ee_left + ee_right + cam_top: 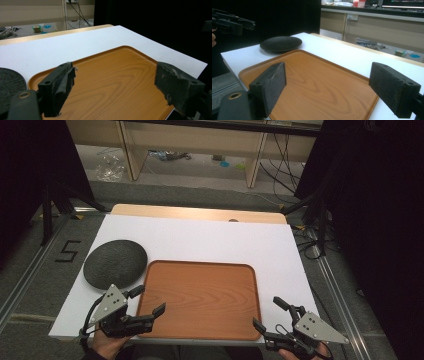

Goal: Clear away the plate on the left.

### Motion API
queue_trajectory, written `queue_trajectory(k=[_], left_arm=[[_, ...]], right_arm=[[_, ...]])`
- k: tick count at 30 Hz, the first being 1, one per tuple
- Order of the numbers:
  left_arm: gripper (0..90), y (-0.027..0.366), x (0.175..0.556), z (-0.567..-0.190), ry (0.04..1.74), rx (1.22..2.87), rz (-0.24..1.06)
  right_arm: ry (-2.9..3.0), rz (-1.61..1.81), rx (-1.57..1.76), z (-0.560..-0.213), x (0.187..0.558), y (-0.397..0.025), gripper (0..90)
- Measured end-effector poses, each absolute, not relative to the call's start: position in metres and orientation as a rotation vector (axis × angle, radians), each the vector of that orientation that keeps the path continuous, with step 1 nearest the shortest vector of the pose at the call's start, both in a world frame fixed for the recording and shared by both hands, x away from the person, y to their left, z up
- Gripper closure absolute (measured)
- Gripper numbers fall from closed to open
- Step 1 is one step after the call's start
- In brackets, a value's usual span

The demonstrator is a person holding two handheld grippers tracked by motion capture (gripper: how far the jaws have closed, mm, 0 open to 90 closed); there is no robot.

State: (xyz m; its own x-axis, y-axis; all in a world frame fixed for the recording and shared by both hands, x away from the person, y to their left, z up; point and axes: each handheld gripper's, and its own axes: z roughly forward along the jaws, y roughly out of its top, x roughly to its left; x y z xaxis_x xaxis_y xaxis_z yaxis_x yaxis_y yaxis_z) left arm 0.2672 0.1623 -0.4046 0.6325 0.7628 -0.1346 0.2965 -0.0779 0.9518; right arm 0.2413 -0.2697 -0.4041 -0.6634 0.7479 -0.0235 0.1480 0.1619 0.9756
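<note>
A brown wooden tray [200, 270] lies bare at the near middle of the white table top [200, 237], and shows as the tray [120, 75] and tray [312, 82] in the two gripper views. A dark round plate [115, 263] sits left of it, also seen as the plate [8, 85] and plate [280, 43]. My left gripper [149, 301] hovers open over the tray's near left corner, jaws wide apart with nothing between them. My right gripper [267, 312] is open beside the tray's near right corner, holding nothing. The left gripper [232, 23] appears far left in the right gripper view.
The table's near edge lies just under both hands. Black curtains stand at both sides. Beyond the far edge are a wooden bench frame [195, 145], cables [280, 165] and small litter on the grey floor. A "5" mark [66, 251] is on the floor at left.
</note>
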Motion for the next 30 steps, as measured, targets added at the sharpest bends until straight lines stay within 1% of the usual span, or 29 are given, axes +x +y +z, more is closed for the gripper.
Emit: queue_trajectory(k=[19,30], left_arm=[[15.7,0.165,0.270,-0.405,0.921,1.660,0.481],[15.8,0.176,0.277,-0.406,0.988,1.617,0.459]], right_arm=[[1.937,1.530,0.845,-0.404,0.241,-0.269,15.3],[1.939,1.530,0.844,-0.404,0.241,-0.269,15.3]])
